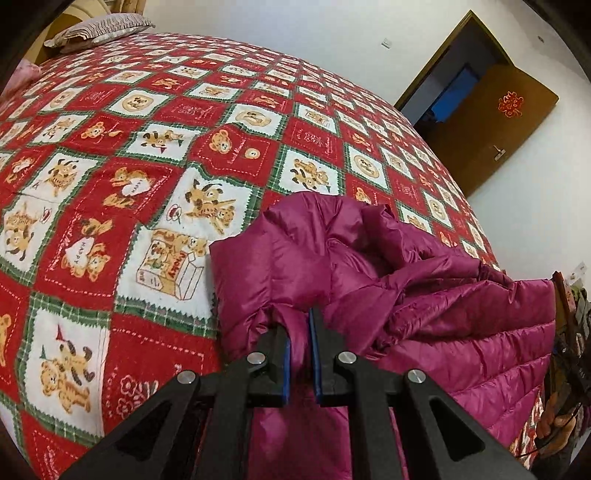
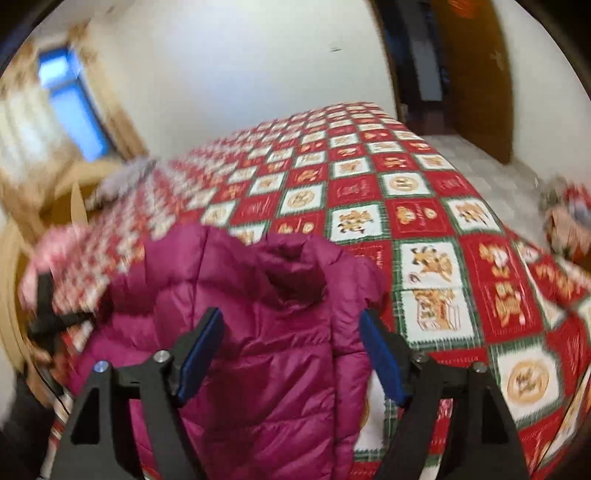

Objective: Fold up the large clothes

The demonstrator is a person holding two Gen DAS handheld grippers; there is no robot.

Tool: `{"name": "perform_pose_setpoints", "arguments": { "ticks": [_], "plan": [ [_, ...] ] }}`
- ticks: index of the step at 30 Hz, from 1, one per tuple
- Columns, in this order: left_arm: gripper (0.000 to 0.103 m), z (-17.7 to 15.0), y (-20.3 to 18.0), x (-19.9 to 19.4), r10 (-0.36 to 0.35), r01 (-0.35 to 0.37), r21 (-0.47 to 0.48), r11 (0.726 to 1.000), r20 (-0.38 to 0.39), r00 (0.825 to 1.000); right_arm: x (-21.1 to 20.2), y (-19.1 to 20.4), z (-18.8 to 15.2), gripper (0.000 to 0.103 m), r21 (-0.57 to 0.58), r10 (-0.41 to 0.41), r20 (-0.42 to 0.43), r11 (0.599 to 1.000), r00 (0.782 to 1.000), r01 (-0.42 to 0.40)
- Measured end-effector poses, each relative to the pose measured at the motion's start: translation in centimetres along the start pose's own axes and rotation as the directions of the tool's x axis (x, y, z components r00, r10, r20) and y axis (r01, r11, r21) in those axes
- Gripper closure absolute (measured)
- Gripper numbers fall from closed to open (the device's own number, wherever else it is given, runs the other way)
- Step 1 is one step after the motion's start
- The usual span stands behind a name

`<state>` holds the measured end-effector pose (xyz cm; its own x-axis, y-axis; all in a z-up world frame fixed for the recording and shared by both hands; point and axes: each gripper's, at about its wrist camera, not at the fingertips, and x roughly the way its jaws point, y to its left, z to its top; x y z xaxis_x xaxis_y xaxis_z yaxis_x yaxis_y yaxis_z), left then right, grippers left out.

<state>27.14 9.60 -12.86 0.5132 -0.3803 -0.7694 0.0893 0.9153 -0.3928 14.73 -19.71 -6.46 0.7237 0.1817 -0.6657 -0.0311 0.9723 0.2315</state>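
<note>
A magenta puffer jacket (image 1: 424, 295) lies crumpled on the near right part of a bed (image 1: 110, 184) covered with a red, white and green bear-print quilt. In the left wrist view the left hand-held gripper (image 1: 299, 350) has its blue-padded fingers drawn close together, pinching a fold of the jacket's fabric at the near edge of the garment. The rest of the jacket bunches up to the right, with quilted panels spreading toward the bed's near right edge.

In the right wrist view, which is blurred, the right hand-held gripper (image 2: 291, 354) has its fingers spread wide apart over the jacket (image 2: 258, 332), one on each side of its quilted body; whether they touch the fabric cannot be told. The hood or collar end points toward the far side of the bed.

A striped pillow (image 1: 99, 31) rests at the far left corner of the bed. A brown wooden door (image 1: 491, 122) stands open at the far right.
</note>
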Motion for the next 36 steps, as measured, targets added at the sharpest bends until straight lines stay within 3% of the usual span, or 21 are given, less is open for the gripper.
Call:
{"name": "perform_pose_setpoints", "arguments": {
  "ticks": [5,6,7,8,10,14,18,21,25,28,32,36],
  "plan": [
    [0.095,0.0,0.2,0.7,0.002,-0.002,-0.026,1.000,-0.003,1.000,5.9,0.1,0.5,0.020,-0.029,-0.054,-0.108,0.998,0.993,0.051],
    [0.095,0.0,0.2,0.7,0.002,-0.002,-0.028,1.000,-0.003,1.000,6.7,0.0,0.4,0.028,-0.028,-0.057,-0.125,0.998,0.991,0.054],
    [0.095,-0.1,0.3,0.6,0.003,-0.003,-0.029,1.000,-0.003,1.000,7.5,-0.1,0.1,0.061,-0.023,-0.044,-0.139,0.999,0.989,0.041],
    [0.095,-0.1,0.3,0.6,0.007,-0.007,-0.028,1.000,-0.002,1.000,7.8,-0.2,-0.2,0.080,-0.019,-0.032,-0.143,0.999,0.989,0.029],
    [0.095,-0.3,0.2,-0.1,0.013,-0.013,-0.025,1.000,0.020,1.000,7.4,-0.4,-0.8,0.091,-0.015,-0.054,-0.124,0.998,0.991,0.053],
    [0.095,-0.5,-0.1,-2.4,-0.018,0.021,-0.032,0.999,0.077,0.997,3.1,-0.3,-1.1,0.093,-0.003,-0.059,0.000,0.998,0.998,0.059],
    [0.095,1.1,-1.1,-5.7,-0.052,0.059,-0.042,0.997,0.162,0.985,-0.6,-0.7,0.4,0.093,0.028,-0.073,0.114,0.997,0.991,0.070],
    [0.095,3.2,-1.9,-6.3,-0.013,0.021,-0.039,0.999,0.209,0.978,-0.6,-1.0,2.5,0.093,0.048,-0.082,0.159,0.996,0.984,0.076],
    [0.095,5.6,-2.4,-3.1,0.106,-0.105,-0.012,0.994,0.196,0.975,4.1,-2.2,4.2,0.093,0.067,-0.168,0.119,0.985,0.979,0.161],
    [0.095,5.6,-2.6,0.8,0.225,-0.233,0.044,0.971,0.144,0.964,7.8,-4.1,3.4,0.093,0.088,-0.216,0.044,0.973,0.975,0.212],
    [0.095,4.6,-1.5,4.3,0.291,-0.298,0.071,0.952,0.090,0.952,11.1,-5.4,0.9,0.091,0.079,-0.252,-0.018,0.964,0.968,0.253],
    [0.095,3.4,-1.7,6.1,0.329,-0.342,0.125,0.931,0.111,0.938,11.7,-5.8,-0.2,0.091,0.074,-0.259,-0.026,0.963,0.966,0.260]
  ]
}}
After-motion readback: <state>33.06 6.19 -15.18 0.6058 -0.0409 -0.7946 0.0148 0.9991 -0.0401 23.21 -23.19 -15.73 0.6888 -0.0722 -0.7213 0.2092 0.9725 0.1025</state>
